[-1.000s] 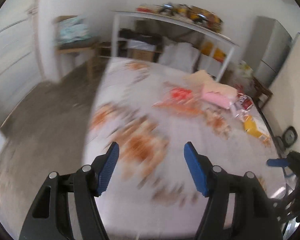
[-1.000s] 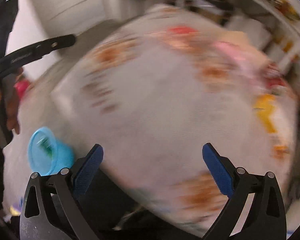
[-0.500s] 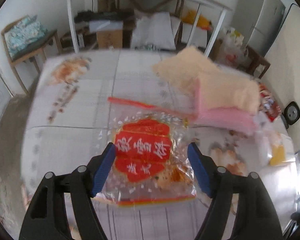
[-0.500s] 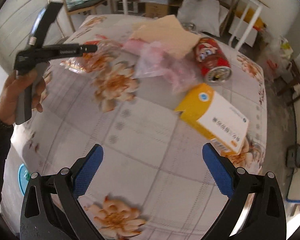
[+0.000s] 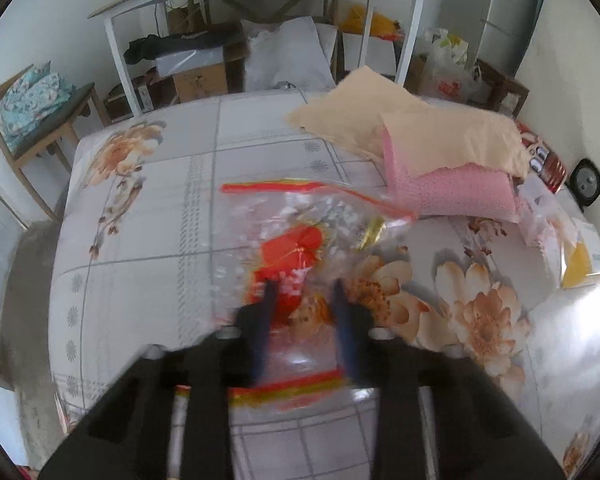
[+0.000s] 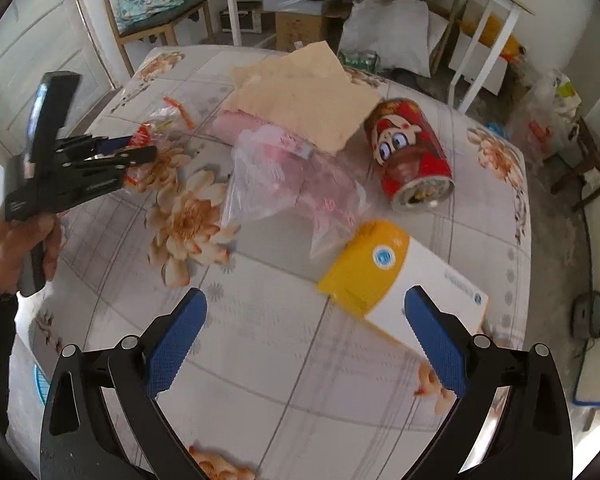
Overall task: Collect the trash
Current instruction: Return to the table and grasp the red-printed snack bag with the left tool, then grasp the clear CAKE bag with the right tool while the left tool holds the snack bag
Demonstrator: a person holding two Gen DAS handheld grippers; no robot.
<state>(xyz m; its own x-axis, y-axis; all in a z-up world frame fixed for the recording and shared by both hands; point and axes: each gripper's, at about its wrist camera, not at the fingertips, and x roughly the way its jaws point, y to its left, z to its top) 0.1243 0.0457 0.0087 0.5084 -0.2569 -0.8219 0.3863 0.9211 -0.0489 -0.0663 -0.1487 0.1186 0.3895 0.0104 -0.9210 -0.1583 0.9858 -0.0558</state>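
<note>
Left gripper [image 5: 304,304] was down on the clear snack bag with the red label [image 5: 300,256], jaws closing with the bag's film between them. They were blurred in the left wrist view, so I couldn't tell if the pads had bitten yet. From the right wrist view the same gripper [image 6: 140,150] sat at the bag's [image 6: 156,136] near edge, held by the person's hand [image 6: 20,240].

Right gripper [image 6: 304,328] hung spread wide and empty over the flowered tablecloth [image 6: 260,360], with the yellow-and-white box [image 6: 400,284] just beyond its right finger.

The rest of the trash lay on the table: a crumpled clear bag with pink print [image 6: 292,184], touching the box's yellow end; a red cartoon can [image 6: 412,156] on its side; tan paper [image 6: 300,92] over a pink packet [image 5: 460,192].

Risks, as I judged them:
- Thin slippery film. The jaws might have caught only a fold, and the bag would slide out on the lift.
- The pinch sat low on the bag, so the contents could shift toward the far end and tip it out of the grip.
- The pads might have grabbed the tablecloth along with the bag, dragging the cloth and everything on it.
- The can lay on its side, so any tug on the cloth could roll it off the table edge.
- If the right gripper went for the box, the crumpled bag could get snagged along.
</note>
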